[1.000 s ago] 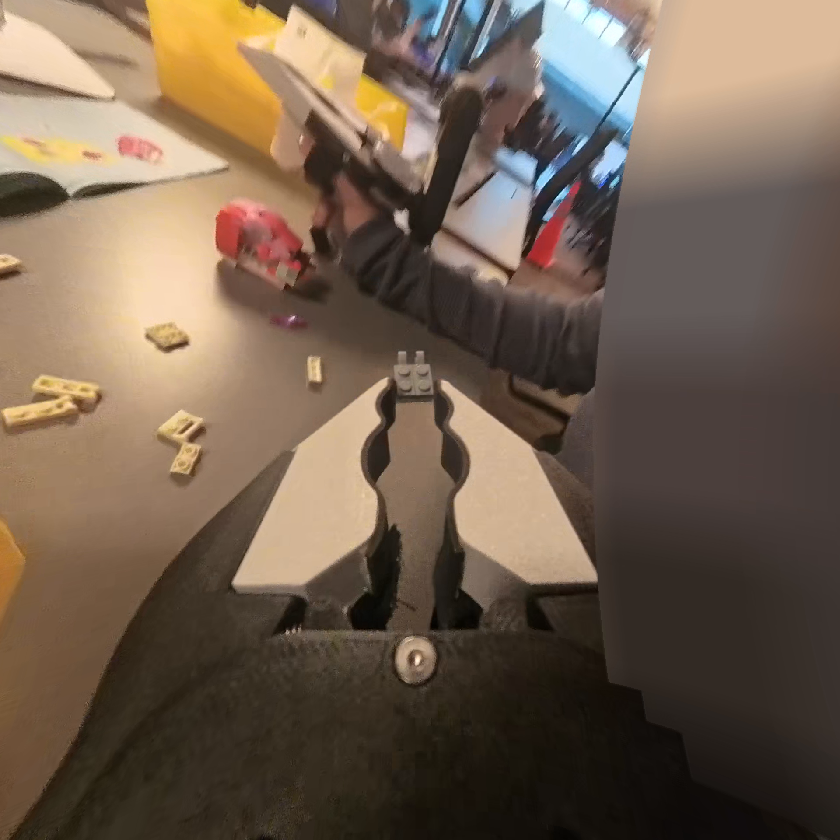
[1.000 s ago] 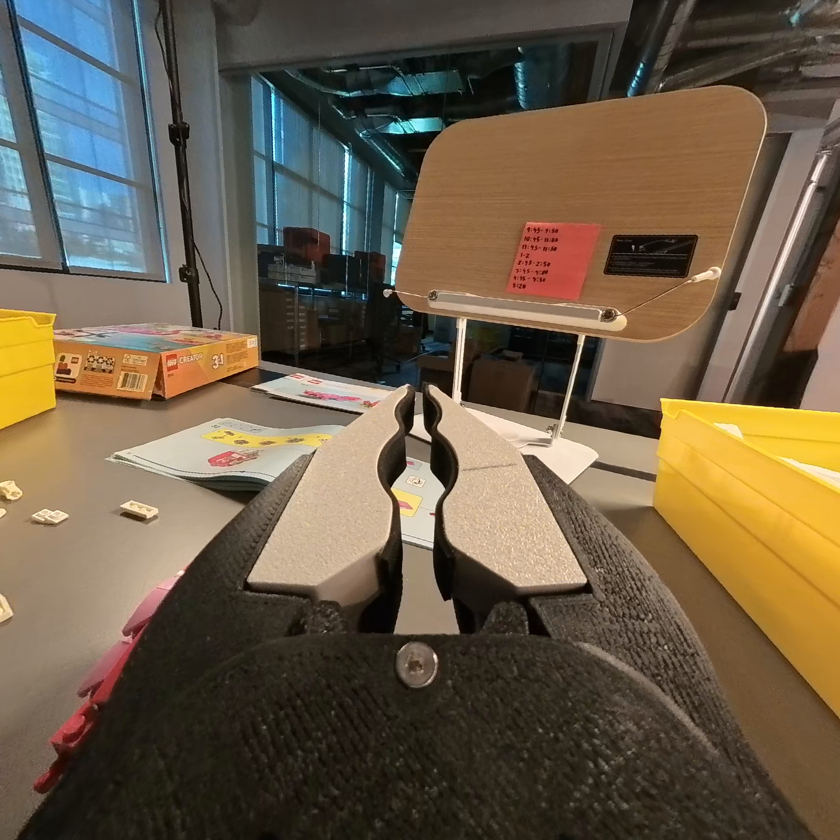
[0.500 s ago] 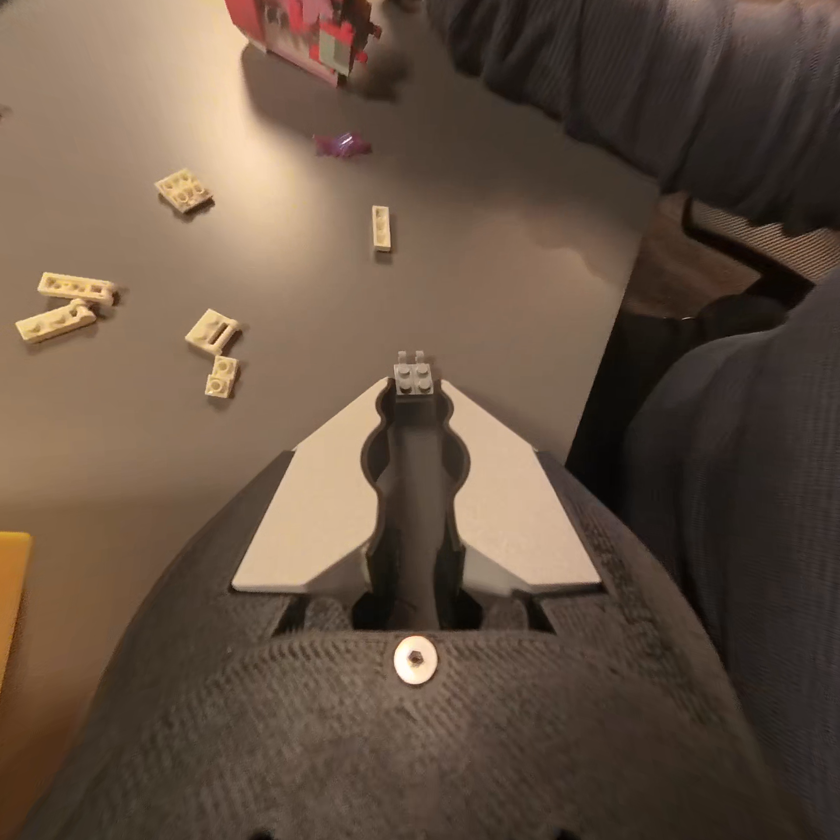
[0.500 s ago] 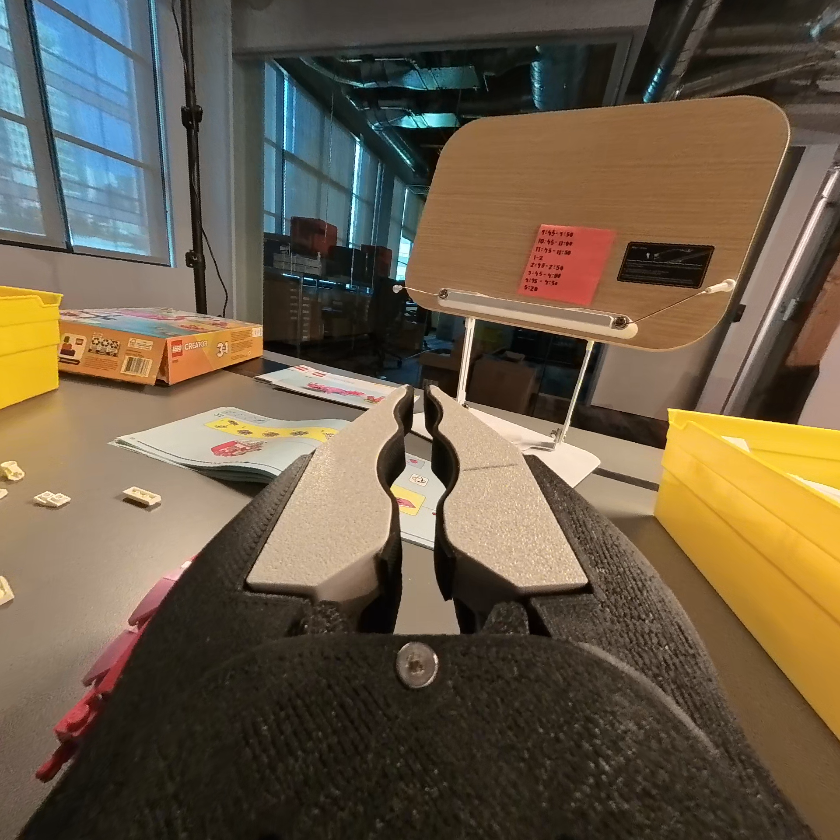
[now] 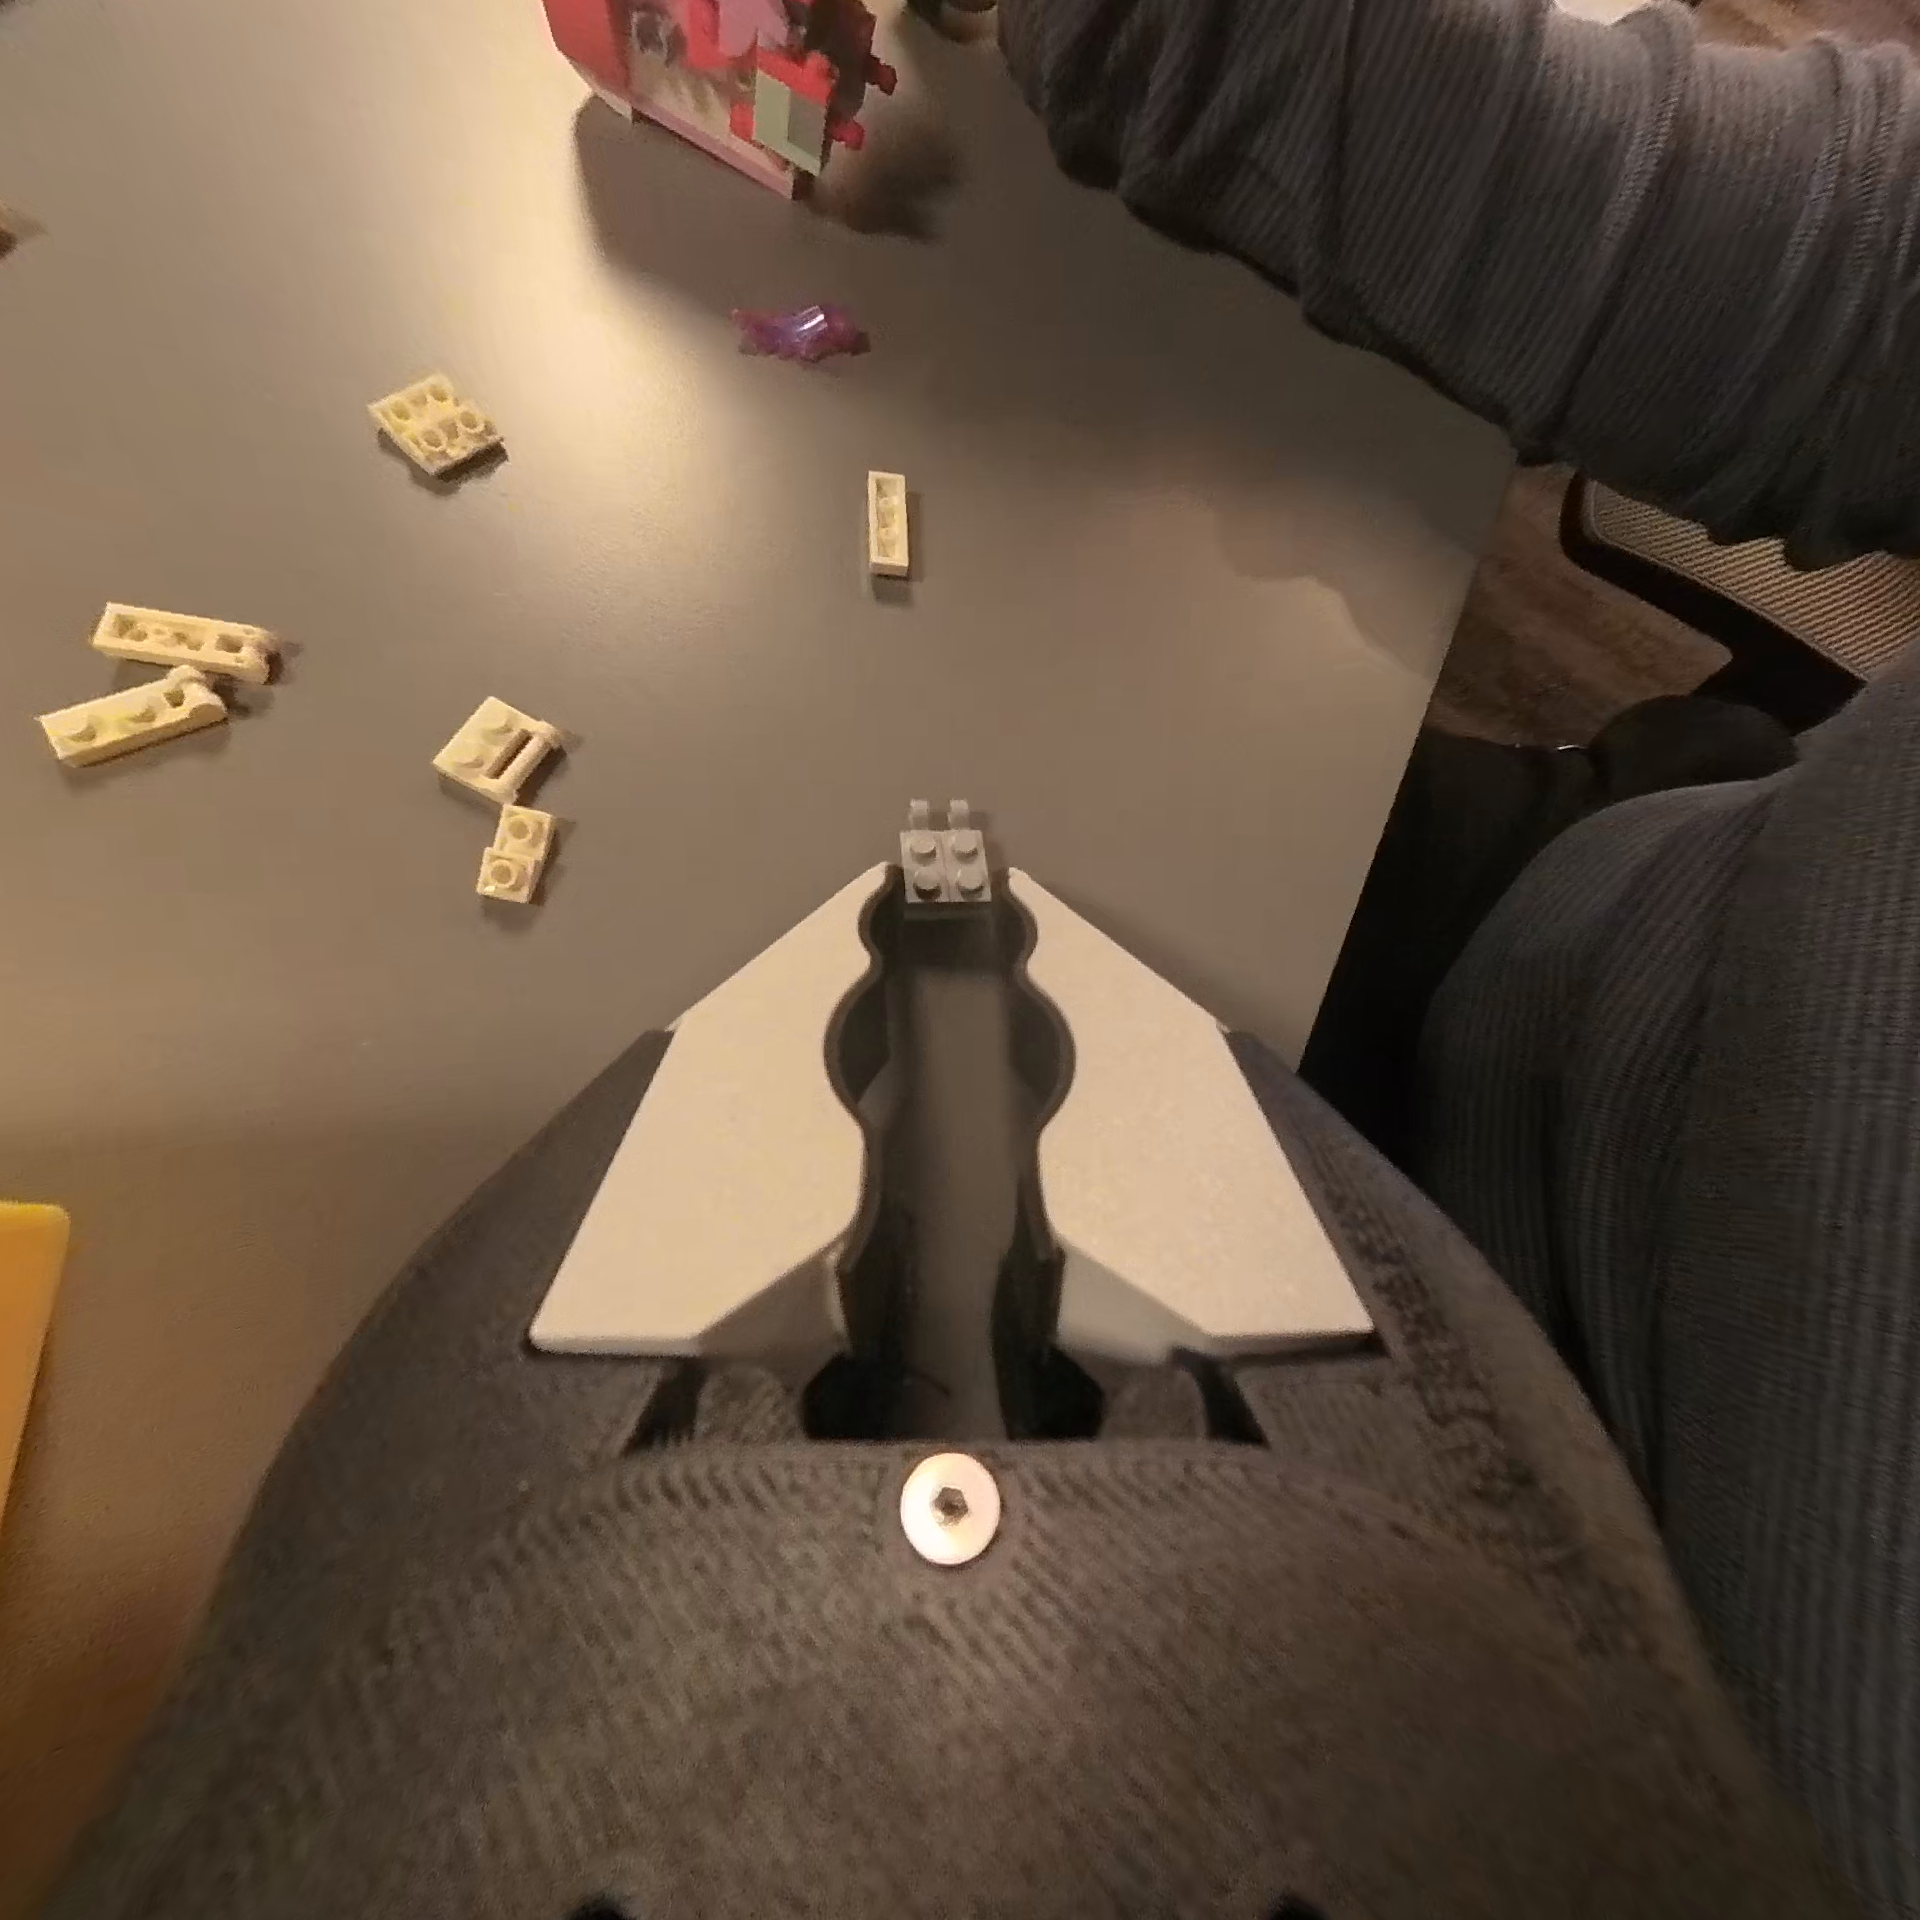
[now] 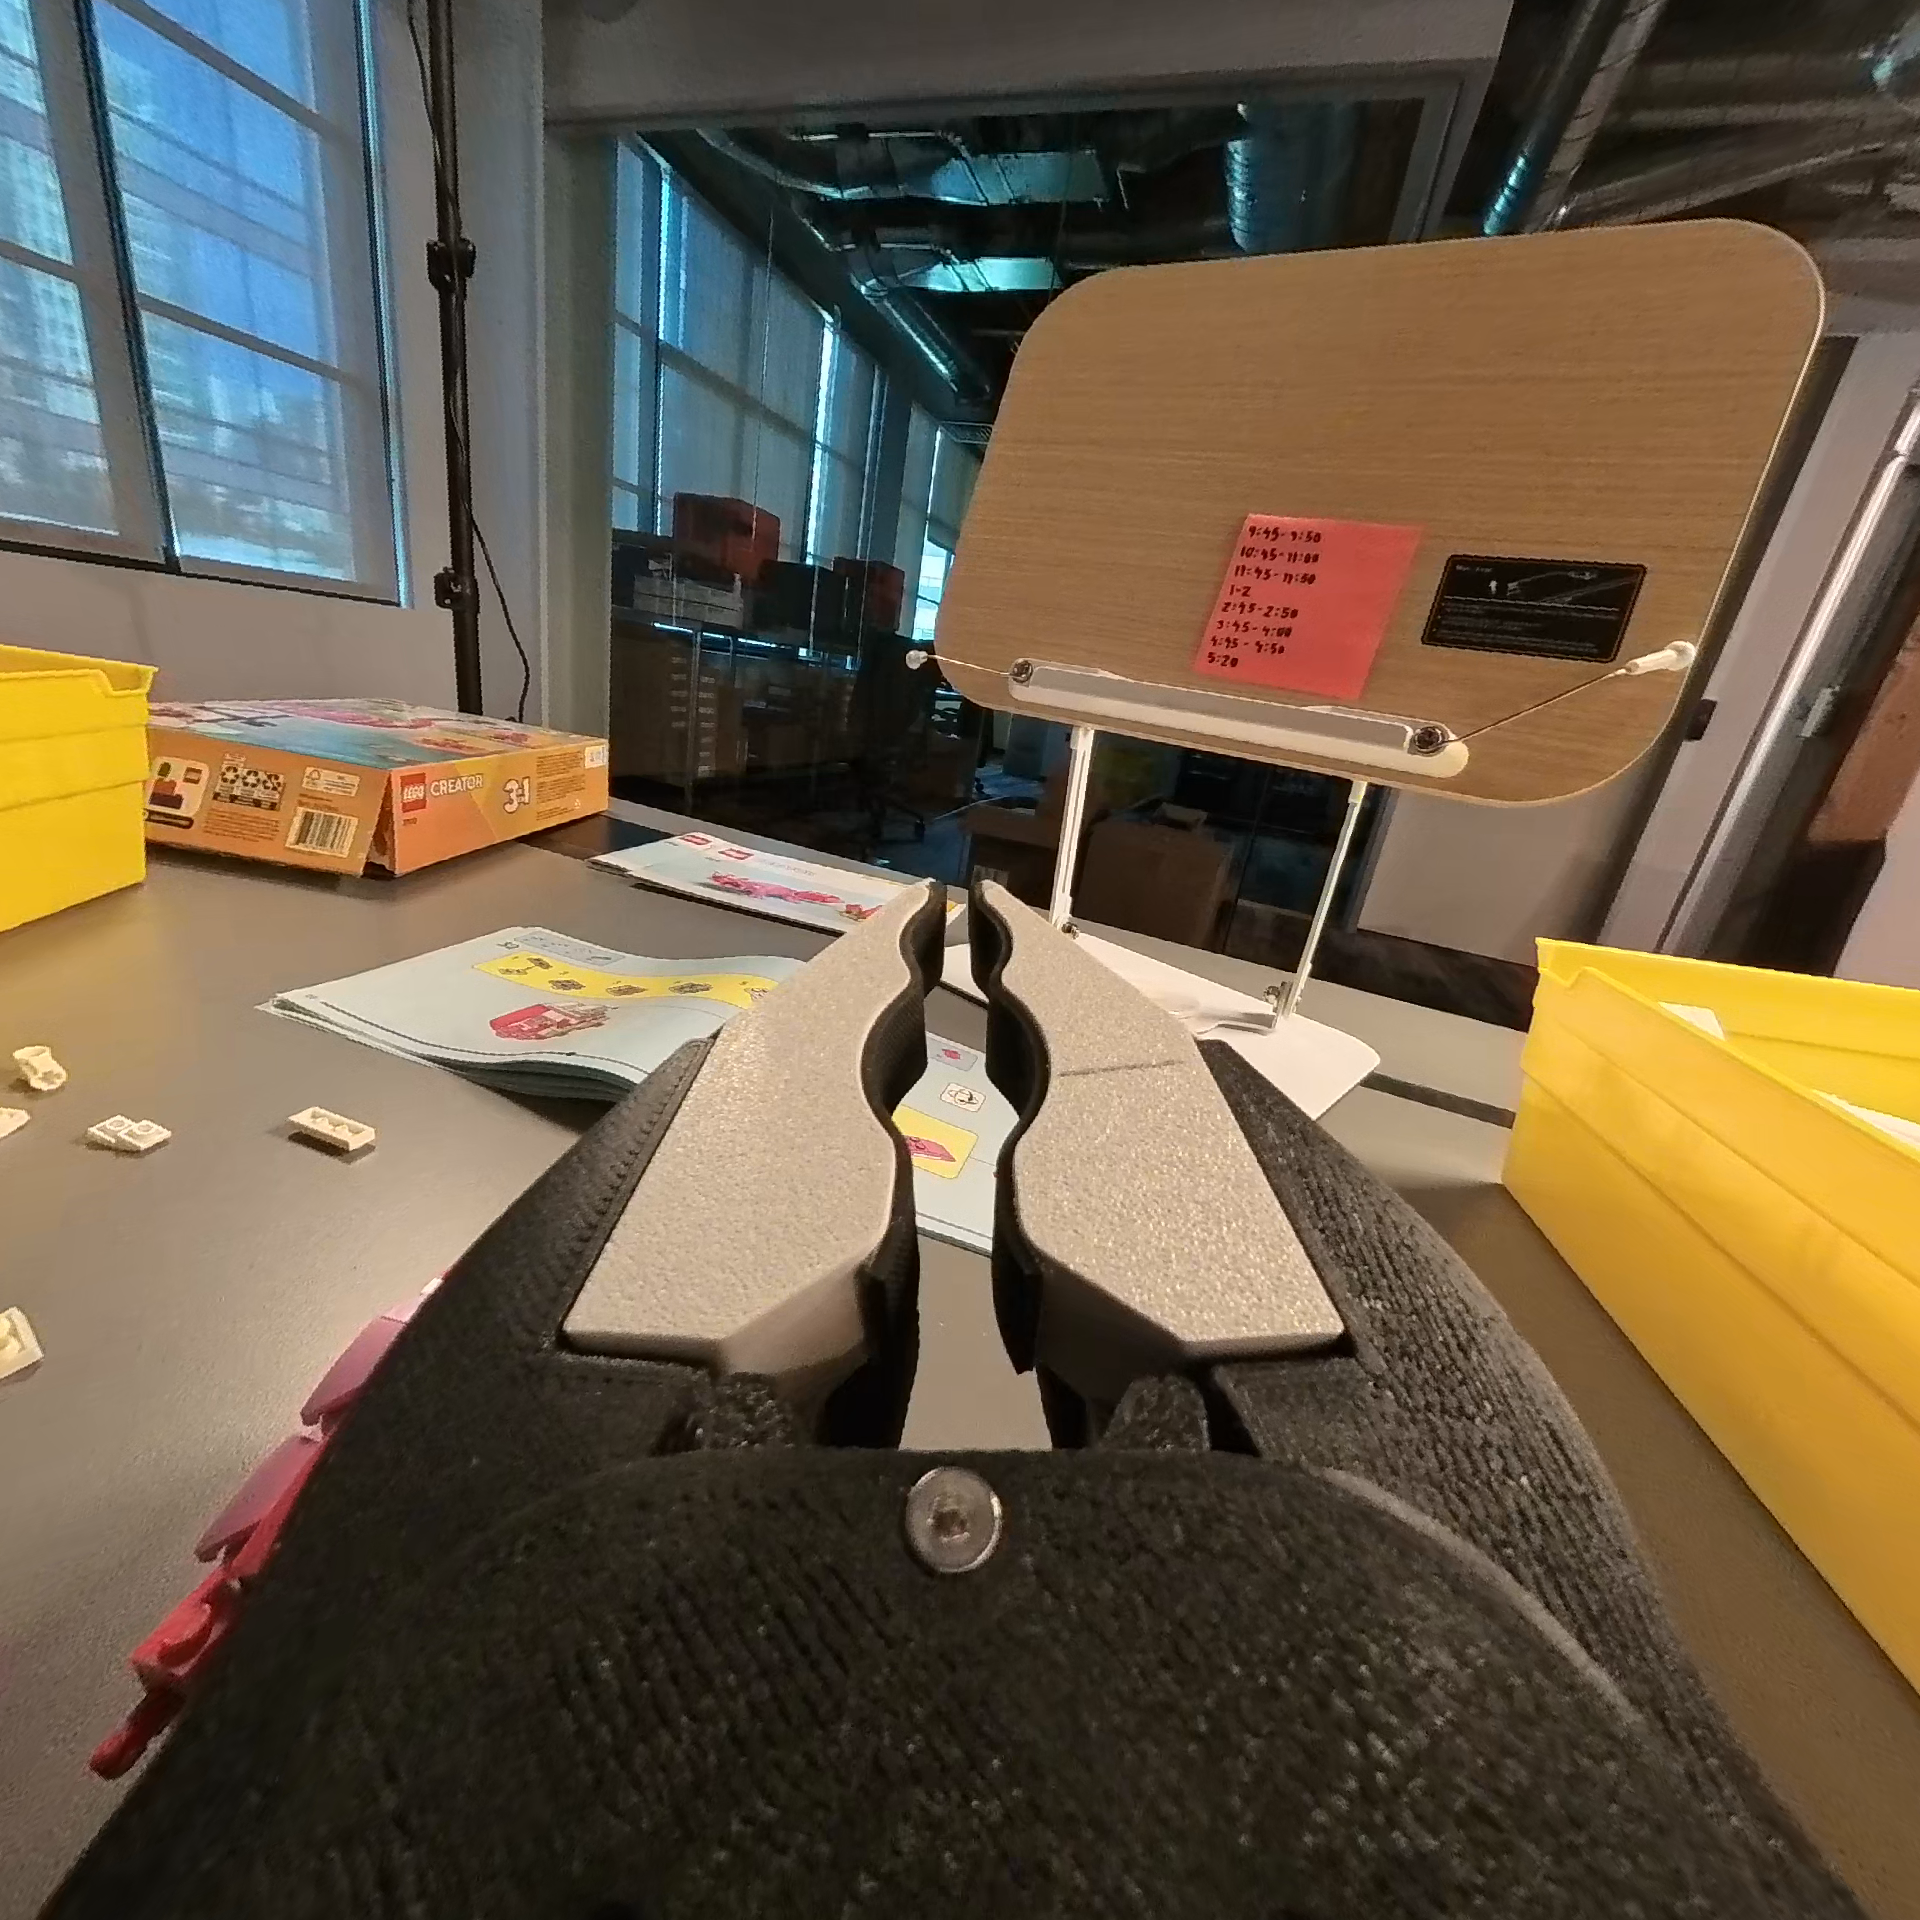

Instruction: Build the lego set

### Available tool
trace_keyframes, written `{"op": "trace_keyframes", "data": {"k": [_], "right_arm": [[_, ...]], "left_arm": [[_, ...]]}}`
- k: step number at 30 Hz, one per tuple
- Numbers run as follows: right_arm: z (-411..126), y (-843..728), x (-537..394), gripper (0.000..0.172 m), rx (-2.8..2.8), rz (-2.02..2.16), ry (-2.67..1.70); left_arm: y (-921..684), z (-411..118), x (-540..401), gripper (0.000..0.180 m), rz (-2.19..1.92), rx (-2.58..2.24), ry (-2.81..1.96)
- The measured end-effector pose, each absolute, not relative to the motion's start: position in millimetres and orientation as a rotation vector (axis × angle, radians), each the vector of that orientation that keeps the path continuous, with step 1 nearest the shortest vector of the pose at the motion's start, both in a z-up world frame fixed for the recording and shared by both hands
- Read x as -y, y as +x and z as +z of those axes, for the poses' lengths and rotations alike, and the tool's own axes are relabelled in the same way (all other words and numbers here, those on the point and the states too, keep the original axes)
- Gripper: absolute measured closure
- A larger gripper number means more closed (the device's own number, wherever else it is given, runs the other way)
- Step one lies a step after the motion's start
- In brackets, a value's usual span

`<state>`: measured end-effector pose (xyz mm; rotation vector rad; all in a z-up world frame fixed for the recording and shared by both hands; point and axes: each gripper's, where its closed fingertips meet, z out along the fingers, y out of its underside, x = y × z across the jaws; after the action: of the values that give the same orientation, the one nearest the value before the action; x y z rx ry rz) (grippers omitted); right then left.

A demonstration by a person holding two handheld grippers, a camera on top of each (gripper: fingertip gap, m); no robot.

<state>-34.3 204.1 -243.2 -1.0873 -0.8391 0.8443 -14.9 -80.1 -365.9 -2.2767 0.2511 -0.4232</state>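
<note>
My left gripper [image 5: 948, 883] is pinched on a small grey studded plate [image 5: 943, 868], its fingertips [image 5: 871, 902] pressing the plate's two sides so that the two little clips at its far end jut forward past them. I hold it above the grey table [image 5: 1091, 644], near the edge closest to me, tilted downward so I look onto the tabletop. Scattered cream plates [image 5: 497, 750] lie to the left, one narrow cream piece [image 5: 889, 522] straight ahead, a clear purple bit [image 5: 798, 330] beyond it, and the red and pink model [image 5: 764, 88] at the far end, beside my dark sleeve [image 5: 1507, 208].

My right gripper [image 6: 958, 891] is almost closed with nothing between its pads, a sliver of gap showing at the tips. It sits low, pointing level across the table toward the open instruction booklet [image 6: 520, 1003] and the wooden book stand [image 6: 1382, 499]; the model's red edge [image 6: 197, 1621] peeks out at its lower left.

I judge this a carrying stage: one piece in hand, not yet mated with anything. Any placing would need the clips lined up squarely and the model braced.
</note>
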Motion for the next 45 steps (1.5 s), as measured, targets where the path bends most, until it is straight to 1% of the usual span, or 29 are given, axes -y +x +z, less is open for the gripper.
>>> {"op": "trace_keyframes", "data": {"k": [8,13,45], "right_arm": [[-243.2,-34.6,-203.7,0.17,0.842,0.846,-1.086],[-243.3,-34.8,-203.3,0.17,0.844,0.847,-1.085],[-243.4,-35.3,-201.9,0.17,0.85,0.851,-1.082]], "left_arm": [[-16.1,-365.5,81.9,0.157,-0.428,-0.25,-2.279],[-15.8,-365.5,82.8,0.155,-0.432,-0.256,-2.28],[-14.5,-365.0,86.2,0.155,-0.465,-0.262,-2.281]]}}
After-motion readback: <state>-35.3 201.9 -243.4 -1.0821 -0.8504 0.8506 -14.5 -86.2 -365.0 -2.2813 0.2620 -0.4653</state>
